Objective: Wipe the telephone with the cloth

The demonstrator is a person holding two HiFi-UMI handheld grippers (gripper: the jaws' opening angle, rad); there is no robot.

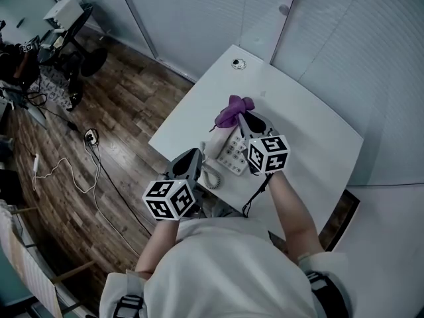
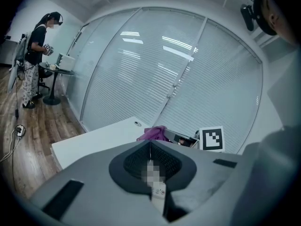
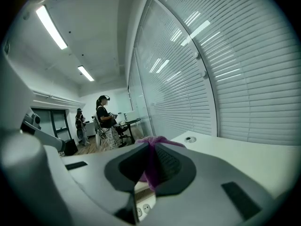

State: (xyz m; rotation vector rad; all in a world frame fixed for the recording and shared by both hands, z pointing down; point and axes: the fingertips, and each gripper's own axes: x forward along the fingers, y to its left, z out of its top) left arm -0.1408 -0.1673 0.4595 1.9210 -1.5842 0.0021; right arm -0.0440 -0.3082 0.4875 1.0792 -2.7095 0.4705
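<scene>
The right gripper [image 3: 151,147] pinched a purple cloth [image 1: 233,110] between its jaws, a fold hanging down through the gap. The bunched cloth sat over the far end of the telephone [image 1: 230,154]. The telephone lay on the white table [image 1: 311,138] close to its near edge, between the two grippers. The left gripper [image 2: 150,145] had its jaws pressed together at the telephone's left side, beside the coiled cord [image 1: 211,176]. A white part showed beneath the jaws, possibly the handset, though the view was too poor to tell.
</scene>
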